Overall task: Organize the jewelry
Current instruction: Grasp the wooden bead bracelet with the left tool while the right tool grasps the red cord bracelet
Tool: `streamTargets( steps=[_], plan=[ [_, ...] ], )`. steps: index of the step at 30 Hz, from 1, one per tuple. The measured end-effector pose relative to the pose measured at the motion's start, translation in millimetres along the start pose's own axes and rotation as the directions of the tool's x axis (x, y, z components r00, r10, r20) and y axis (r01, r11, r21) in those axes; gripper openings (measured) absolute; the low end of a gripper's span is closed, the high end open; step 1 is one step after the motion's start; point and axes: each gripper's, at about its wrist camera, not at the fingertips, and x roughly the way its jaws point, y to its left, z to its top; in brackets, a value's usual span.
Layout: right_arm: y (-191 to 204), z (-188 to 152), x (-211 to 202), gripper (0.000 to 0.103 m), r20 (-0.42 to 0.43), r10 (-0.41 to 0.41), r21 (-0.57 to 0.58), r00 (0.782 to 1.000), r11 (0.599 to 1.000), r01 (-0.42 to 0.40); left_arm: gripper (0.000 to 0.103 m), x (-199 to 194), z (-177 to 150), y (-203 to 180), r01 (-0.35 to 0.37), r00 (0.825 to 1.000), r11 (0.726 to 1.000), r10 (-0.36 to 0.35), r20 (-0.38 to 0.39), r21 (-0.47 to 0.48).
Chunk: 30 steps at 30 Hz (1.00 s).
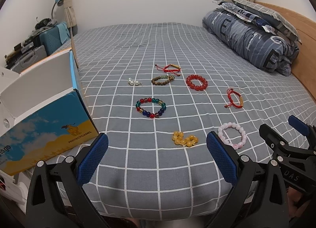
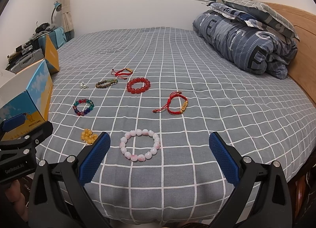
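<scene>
Nothing sorted yet: both left tool (image 1: 157,156) and right tool (image 2: 159,155) spread apart and empty, all bracelets loose on bed (image 2: 177,178), box (image 1: 49,127) unused at left.

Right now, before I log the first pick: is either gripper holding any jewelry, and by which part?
Nothing is held. The left gripper and right gripper are both open above the bed; the pink bracelet lies untouched.

The box (image 1: 47,127) reads "PROTECTCAMEL" under a camel drawing, with "to go" at its left edge. The left gripper (image 2: 11,168) body reads "GenRobot.AI".
</scene>
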Motion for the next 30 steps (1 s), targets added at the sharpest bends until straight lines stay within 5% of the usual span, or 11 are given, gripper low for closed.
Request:
streamTargets(
  steps=[6,17,30],
  plan=[
    [-3.6,9.2,-3.7,0.096,0.002,-0.001,0.005,1.000,1.000,0.001,0.097,-3.5,11.5,0.8,-0.019,1.000,1.000,0.019,0.008,0.003],
    [-1.1,60.4,13.5,0.096,-0.003,-0.037,-0.037,0.999,0.999,0.037,0.097,13.1,89.4,4.7,-0.031,1.000,0.999,0.031,0.004,0.033],
    [-4.2,102.9,115.9,0.096,-0.140,-0.046,-0.033,0.989,0.999,0.042,0.097,145.2,152.6,-12.0,0.030,0.978,0.998,-0.018,-0.209,0.052]
  ],
)
